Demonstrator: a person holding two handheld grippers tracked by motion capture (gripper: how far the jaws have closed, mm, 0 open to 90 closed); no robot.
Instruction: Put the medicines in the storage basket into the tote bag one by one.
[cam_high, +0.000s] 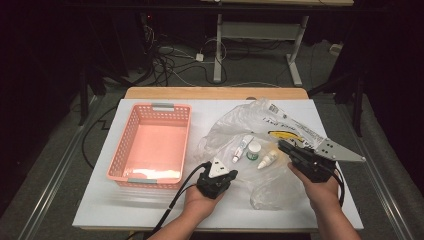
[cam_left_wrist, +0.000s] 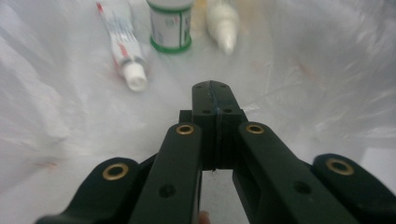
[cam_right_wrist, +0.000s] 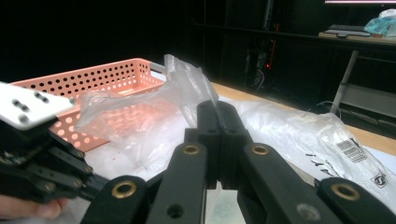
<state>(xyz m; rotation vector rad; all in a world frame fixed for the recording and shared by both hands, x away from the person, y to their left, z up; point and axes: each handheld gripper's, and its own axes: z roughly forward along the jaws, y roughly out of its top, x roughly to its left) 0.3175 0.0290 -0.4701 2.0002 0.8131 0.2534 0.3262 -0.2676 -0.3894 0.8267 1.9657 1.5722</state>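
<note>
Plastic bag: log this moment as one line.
left tongs: shut on bag | right tongs: shut on bag, fold lifted | tube, jar, dropper: inside bag | basket: beside

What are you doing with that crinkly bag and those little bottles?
A person holds a gripper in each hand over a clear plastic bag on the table. The right gripper is shut on a fold of the bag, lifting it. The left gripper is shut on the film near a small tube, jar and dropper bottle. The pink basket waits alongside.
</note>
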